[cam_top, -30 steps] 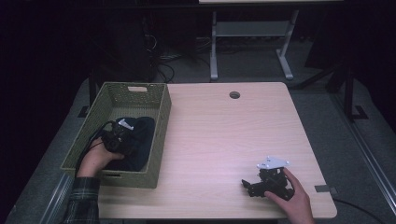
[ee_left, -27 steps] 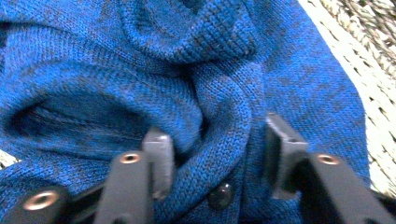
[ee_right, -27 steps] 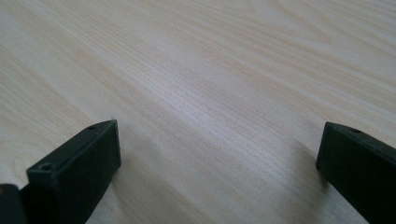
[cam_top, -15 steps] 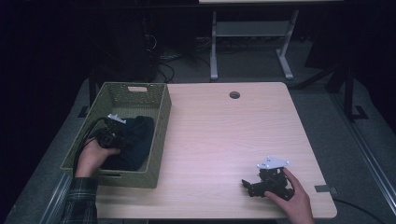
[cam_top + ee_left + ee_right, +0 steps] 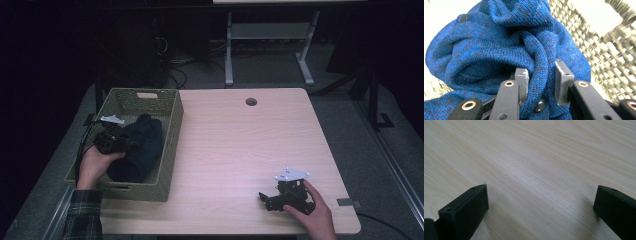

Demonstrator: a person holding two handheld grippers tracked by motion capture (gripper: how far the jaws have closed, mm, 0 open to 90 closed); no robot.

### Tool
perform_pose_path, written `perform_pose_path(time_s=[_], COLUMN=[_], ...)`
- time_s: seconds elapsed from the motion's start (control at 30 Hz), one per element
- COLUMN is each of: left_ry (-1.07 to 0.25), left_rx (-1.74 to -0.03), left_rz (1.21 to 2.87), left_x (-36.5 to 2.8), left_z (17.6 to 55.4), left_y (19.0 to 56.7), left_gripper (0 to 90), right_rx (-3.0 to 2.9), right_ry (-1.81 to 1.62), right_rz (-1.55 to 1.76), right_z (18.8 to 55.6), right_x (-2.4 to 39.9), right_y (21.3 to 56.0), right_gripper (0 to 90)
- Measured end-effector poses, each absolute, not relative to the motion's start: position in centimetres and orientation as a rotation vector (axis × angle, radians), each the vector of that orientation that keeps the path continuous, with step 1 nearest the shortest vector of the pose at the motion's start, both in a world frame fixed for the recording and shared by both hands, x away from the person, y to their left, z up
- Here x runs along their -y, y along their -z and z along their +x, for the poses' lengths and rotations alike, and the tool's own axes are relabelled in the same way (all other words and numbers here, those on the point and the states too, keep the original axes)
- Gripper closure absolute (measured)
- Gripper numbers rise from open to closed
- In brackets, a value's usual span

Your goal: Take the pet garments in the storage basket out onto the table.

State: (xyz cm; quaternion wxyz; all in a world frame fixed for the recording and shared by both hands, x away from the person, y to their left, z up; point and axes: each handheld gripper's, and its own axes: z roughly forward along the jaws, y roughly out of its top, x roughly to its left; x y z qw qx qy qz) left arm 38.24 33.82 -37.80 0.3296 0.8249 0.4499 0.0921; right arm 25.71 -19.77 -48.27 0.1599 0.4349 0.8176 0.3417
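A dark blue knitted garment [image 5: 142,147] lies bunched in a green woven basket [image 5: 172,125] at the table's left. My left gripper [image 5: 131,145] reaches into the basket from the left, and its jaws have just been closing. In the left gripper view a thick fold of the blue garment [image 5: 499,50] is pinched between the two grey pads [image 5: 522,80], so the left gripper [image 5: 540,82] is shut on it. My right gripper [image 5: 263,198] rests low near the table's front right, held by a hand. Its jaws stand wide apart over bare wood, so the right gripper [image 5: 540,202] is open and holds nothing.
The light wooden table [image 5: 240,145] has a round cable hole [image 5: 251,102] near its far edge. The basket's woven wall [image 5: 599,50] rises close behind the garment. A metal stand [image 5: 270,40] and cables sit on the dark floor beyond the table.
My left gripper has shifted left and lifted inside the basket, closing on a fold of the blue garment and bunching it upward. The right gripper has stayed put.
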Motion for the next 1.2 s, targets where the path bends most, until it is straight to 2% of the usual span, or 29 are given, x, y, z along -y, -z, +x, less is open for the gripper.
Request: perform_pose_path(time_s=[0.33,0.7,1.2], left_ry=[-0.274,-0.321,-0.354], left_rx=[-1.173,-1.093,-0.958], left_rz=[1.986,1.937,1.872], left_x=[-35.0,-34.8,-32.6], left_z=[37.5,36.8,35.7], left_y=[36.1,33.6,29.4], left_gripper=[69.4,69.2,69.3], right_rx=[-2.336,-2.337,-2.338], right_ry=[-0.976,-0.976,-0.977], right_rz=[1.243,1.241,1.24], right_z=[25.7,25.7,25.7], right_x=[19.8,19.8,19.8], right_y=[48.3,48.3,48.3], right_gripper=[0.0,0.0,0.0])
